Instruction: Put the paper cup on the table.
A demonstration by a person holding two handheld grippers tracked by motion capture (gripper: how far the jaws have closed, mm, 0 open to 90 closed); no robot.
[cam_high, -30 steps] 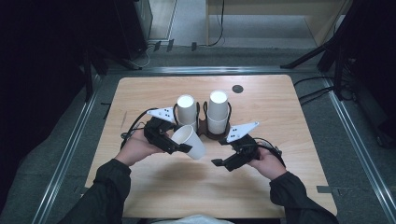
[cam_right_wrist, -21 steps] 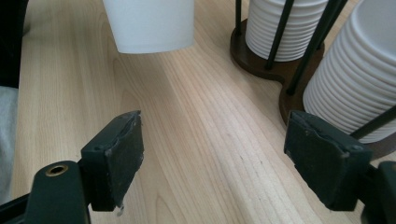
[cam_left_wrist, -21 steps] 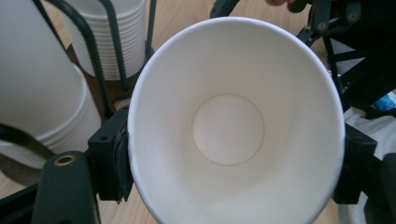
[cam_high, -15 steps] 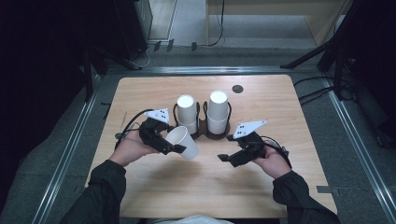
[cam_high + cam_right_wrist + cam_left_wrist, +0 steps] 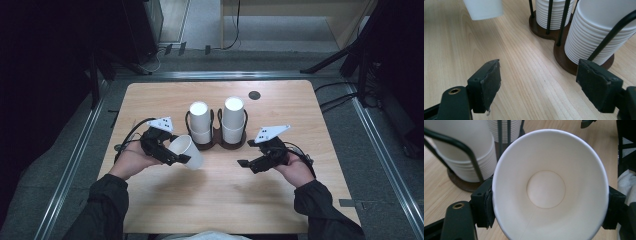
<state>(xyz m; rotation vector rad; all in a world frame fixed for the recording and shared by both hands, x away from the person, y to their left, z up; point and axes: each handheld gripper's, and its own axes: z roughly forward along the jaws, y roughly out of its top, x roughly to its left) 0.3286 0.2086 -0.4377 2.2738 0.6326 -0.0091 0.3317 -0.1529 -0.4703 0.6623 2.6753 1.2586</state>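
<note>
A white paper cup (image 5: pixel 187 150) lies tilted above the table, mouth toward my left gripper (image 5: pixel 178 156), whose jaws are shut on its sides. In the left gripper view the cup (image 5: pixel 549 187) shows its empty inside, a black pad pressing on each side of the rim. My right gripper (image 5: pixel 246 163) hovers low over the wood at the right of centre, open and empty. In the right gripper view its jaws (image 5: pixel 539 82) stand wide apart before the cup holder (image 5: pixel 564 58), and the held cup (image 5: pixel 484 8) shows at the top left.
Two stacks of white cups (image 5: pixel 200 122) (image 5: pixel 233 119) stand upside down in a dark wire holder (image 5: pixel 215 145) at the middle of the wooden table (image 5: pixel 225 200). A small black disc (image 5: pixel 254 95) lies near the far edge. Metal rails run along the table's sides.
My left gripper has carried the cup a little to the left, away from the holder. The right gripper has stayed almost where it was.
</note>
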